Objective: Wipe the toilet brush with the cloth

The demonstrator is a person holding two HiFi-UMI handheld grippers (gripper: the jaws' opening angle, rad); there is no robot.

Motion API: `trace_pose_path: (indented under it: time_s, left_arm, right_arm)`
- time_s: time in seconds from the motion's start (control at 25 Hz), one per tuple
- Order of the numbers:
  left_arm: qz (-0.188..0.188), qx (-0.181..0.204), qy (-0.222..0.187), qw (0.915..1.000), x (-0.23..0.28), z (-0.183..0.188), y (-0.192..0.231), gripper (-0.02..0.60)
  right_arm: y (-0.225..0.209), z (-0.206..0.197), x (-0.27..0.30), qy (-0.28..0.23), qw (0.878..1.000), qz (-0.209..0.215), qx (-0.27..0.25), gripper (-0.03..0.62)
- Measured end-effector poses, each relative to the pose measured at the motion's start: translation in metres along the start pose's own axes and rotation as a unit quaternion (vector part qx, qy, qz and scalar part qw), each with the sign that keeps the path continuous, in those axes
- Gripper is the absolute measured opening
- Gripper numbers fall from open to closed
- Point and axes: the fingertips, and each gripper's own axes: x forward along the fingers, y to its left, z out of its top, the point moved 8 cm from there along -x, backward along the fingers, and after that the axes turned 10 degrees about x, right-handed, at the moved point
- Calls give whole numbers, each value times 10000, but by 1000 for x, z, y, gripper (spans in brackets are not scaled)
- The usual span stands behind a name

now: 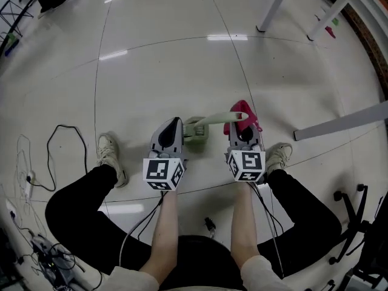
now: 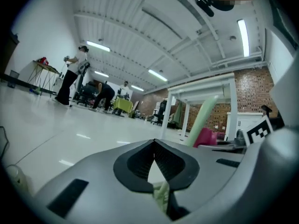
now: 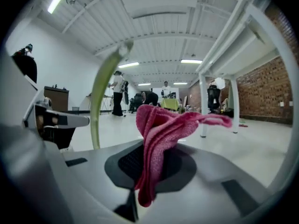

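Note:
The pale green toilet brush (image 1: 197,131) sits between the two grippers, low over the floor. Its long handle (image 1: 219,117) slants to the right. My left gripper (image 1: 176,122) is shut, with a piece of the green brush (image 2: 161,196) caught between its jaws. The handle (image 2: 203,118) rises to the right in the left gripper view. My right gripper (image 1: 241,126) is shut on the pink cloth (image 1: 240,110). That cloth (image 3: 161,134) flops up and to the right from the jaws, close beside the handle (image 3: 104,85).
The person's shoes (image 1: 110,154) (image 1: 279,156) stand on the glossy floor on either side. Cables (image 1: 60,132) lie at the left. White table legs (image 1: 274,6) and a grey bar (image 1: 342,123) are to the right, with a chair base (image 1: 357,220) at lower right. People (image 2: 71,76) stand far off.

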Motion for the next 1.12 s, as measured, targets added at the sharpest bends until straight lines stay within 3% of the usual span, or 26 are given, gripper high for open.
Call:
trace_pose_path:
  time_s: [0.24,0.4,0.56,0.92,1.12]
  left_arm:
    - [-359,31,861,9956,4,-82,-8,5]
    - [-474,-104,1268,9907,7,-115,-10,5]
    - [-698,-38,1408,9876,19,-127,-17,5]
    - [-894,-63,1403,9861,31,-129,-29,5]
    - [-880,-146,1384,9863,30,-130,-30,5]
  right_arm:
    - [-2,-98,64,844,9926,875,53,32]
    - [-8,-129,74,1140,9862,1186,159,32]
    - [-6,-143,78,1282,9810,1456,88,32]
    - [1,-159,50,1402,9783,1492,305,32]
    - [14,-165,21,1353,9797,1310,689,32]
